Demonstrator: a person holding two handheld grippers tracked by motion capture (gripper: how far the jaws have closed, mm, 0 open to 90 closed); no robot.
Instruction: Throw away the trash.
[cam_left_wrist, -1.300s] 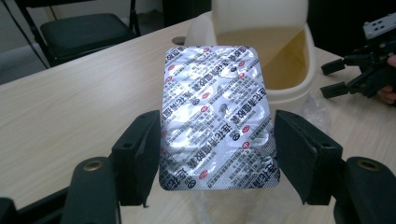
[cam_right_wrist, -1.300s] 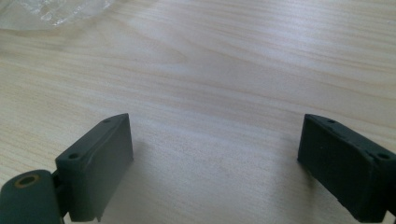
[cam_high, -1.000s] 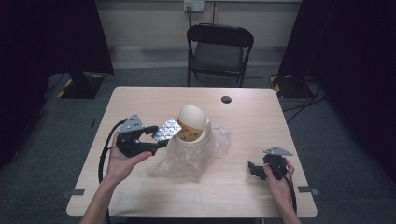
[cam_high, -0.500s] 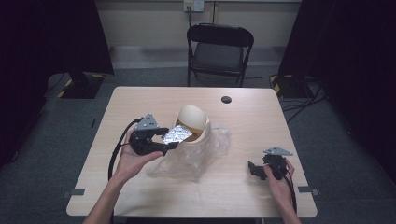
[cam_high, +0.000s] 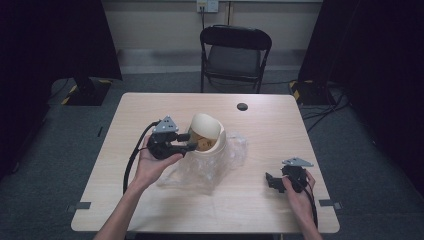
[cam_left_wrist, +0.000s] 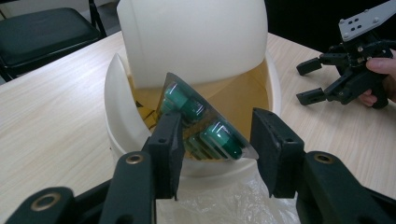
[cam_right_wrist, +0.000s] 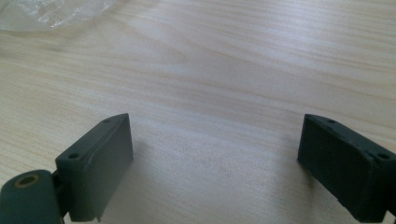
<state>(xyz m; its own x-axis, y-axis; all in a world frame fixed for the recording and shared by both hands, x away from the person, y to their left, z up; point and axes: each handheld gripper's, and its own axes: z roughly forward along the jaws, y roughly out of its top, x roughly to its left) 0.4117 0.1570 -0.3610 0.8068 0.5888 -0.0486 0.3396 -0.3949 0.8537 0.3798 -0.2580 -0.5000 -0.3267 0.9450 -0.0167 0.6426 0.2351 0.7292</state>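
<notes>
High view: the left gripper (cam_high: 189, 142) sits at 9 o'clock of a cream swing-lid bin (cam_high: 205, 127) near the middle of the table (cam_high: 150, 210). The bin stands on a crumpled clear plastic bag (cam_high: 222, 162). The right gripper (cam_high: 272, 181) rests on the table well apart, at 4 o'clock of the bin.

Left gripper view: the 2 fingers have just been closing and now clamp a blister pack (cam_left_wrist: 205, 130) of green capsules across its width. The pack is tilted over the bin's open mouth, under the raised lid (cam_left_wrist: 196, 42). It is probably light, thin and springy; the foil face is slick and the bubbles would dent under a hard squeeze, so the flat edges are the best places to take hold. Too tight a pinch could bow it. I can read no print on the pack or the bin.

Right gripper view: the fingers (cam_right_wrist: 98, 158) stand wide apart over bare wood, holding nothing. A corner of the bag (cam_right_wrist: 46, 11) lies at 11 o'clock.
</notes>
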